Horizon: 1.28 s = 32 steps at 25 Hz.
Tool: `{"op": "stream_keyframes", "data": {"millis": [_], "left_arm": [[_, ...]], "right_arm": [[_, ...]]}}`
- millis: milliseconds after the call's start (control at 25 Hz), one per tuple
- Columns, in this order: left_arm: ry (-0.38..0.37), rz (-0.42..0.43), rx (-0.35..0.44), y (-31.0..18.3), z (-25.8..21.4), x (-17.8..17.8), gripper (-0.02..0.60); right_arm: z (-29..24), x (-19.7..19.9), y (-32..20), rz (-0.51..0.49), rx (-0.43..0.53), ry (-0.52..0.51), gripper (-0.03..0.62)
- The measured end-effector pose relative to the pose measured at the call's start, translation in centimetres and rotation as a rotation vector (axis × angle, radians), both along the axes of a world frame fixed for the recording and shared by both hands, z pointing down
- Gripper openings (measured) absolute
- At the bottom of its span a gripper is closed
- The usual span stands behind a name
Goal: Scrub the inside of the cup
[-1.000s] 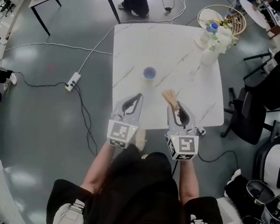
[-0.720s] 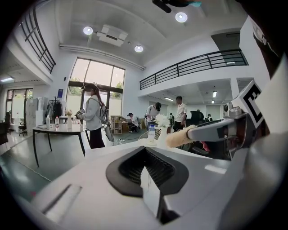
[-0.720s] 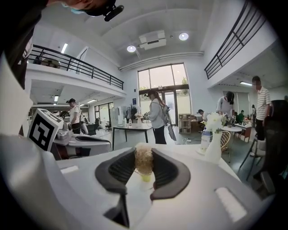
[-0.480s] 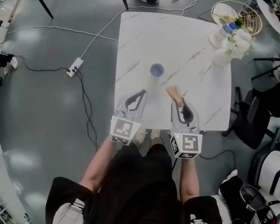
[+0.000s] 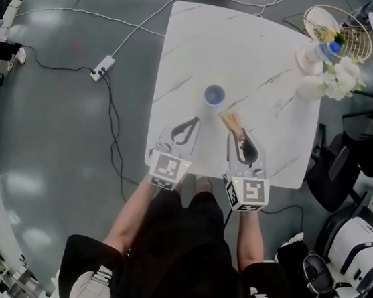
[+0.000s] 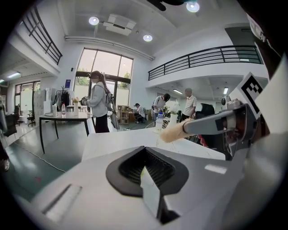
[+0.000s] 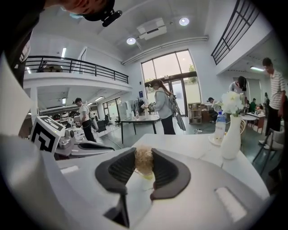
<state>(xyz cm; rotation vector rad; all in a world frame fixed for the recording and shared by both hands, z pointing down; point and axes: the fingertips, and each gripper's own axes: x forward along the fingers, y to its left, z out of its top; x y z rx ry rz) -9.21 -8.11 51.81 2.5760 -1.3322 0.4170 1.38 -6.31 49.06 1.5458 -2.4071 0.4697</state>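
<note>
Small blue round cup [image 5: 214,95] stood on the white marble table [image 5: 184,57], ahead of both grippers and apart from them; its contents could not be made out. Left gripper [image 5: 193,121]: jaws pressed together, empty. Right gripper [image 5: 241,138]: jaws pinched a tan-bristled brush [image 5: 230,122], handle hidden, bristles projecting forward near the cup

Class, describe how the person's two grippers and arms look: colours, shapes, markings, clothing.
Both the left gripper and right gripper have pale grey bodies tapering to black ribbed pads, each backed by a cube with black-and-white square markers. The person wears a black short-sleeved top.
</note>
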Motion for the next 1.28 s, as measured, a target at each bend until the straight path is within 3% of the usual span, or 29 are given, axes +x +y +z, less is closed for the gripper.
{"op": "stream_keyframes", "data": {"millis": [840, 1080, 1280], "left_arm": [[-0.066, -0.025, -0.054, -3.2, 7.4, 1.1, 0.014], [-0.120, -0.011, -0.112, -3.3, 10.2, 1.4, 0.114], [-0.186, 0.002, -0.110, -4.3, 11.8, 2.2, 0.203]], "right_arm": [[6.7, -0.1, -4.1, -0.100, -0.096, 0.003, 0.105], [6.9, -0.2, -4.7, -0.103, -0.094, -0.008, 0.104], [7.2, 0.0, -5.2, -0.105, -0.098, -0.010, 0.105]]}}
